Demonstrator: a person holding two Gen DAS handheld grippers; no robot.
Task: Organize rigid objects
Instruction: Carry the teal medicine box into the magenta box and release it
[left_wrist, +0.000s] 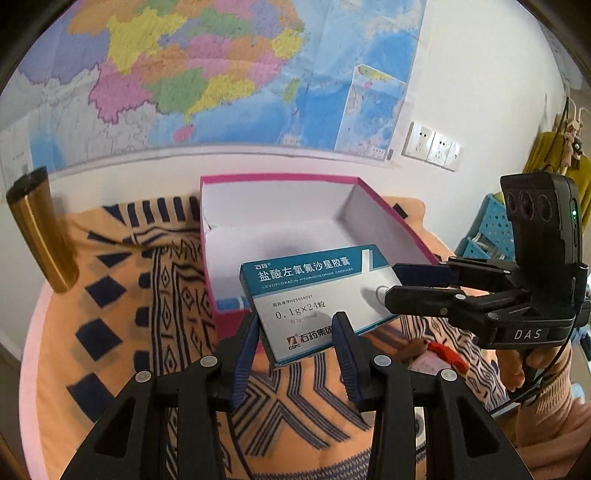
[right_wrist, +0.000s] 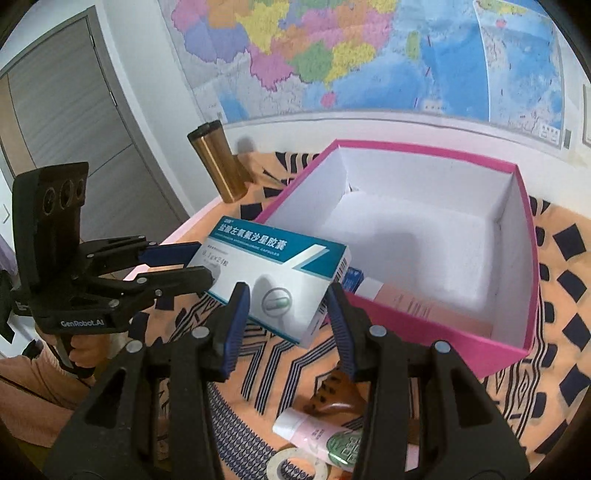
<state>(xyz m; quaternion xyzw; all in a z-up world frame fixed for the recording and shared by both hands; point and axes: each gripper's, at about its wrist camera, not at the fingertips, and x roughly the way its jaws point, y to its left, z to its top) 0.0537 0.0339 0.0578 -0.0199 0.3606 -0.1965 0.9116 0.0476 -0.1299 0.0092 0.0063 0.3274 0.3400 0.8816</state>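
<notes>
A white and teal medicine box (left_wrist: 314, 299) hangs in the air just in front of the open pink box (left_wrist: 391, 218). My left gripper (left_wrist: 297, 345) is shut on its near end. My right gripper (left_wrist: 391, 280) comes in from the right and is shut on its other end. In the right wrist view the medicine box (right_wrist: 273, 277) sits between my right gripper's (right_wrist: 286, 321) blue pads, and my left gripper (right_wrist: 199, 266) grips its left end. The pink box (right_wrist: 443, 328) holds a small blue item (right_wrist: 352, 278) and a peach carton (right_wrist: 413, 306) along its near wall.
A patterned orange cloth (left_wrist: 122, 314) covers the round table. A gold cylinder (left_wrist: 37, 229) stands at the left. A pink tube (right_wrist: 314, 432), a tape roll (right_wrist: 295, 465) and a brown piece (right_wrist: 332, 395) lie in front of the box. A map hangs on the wall.
</notes>
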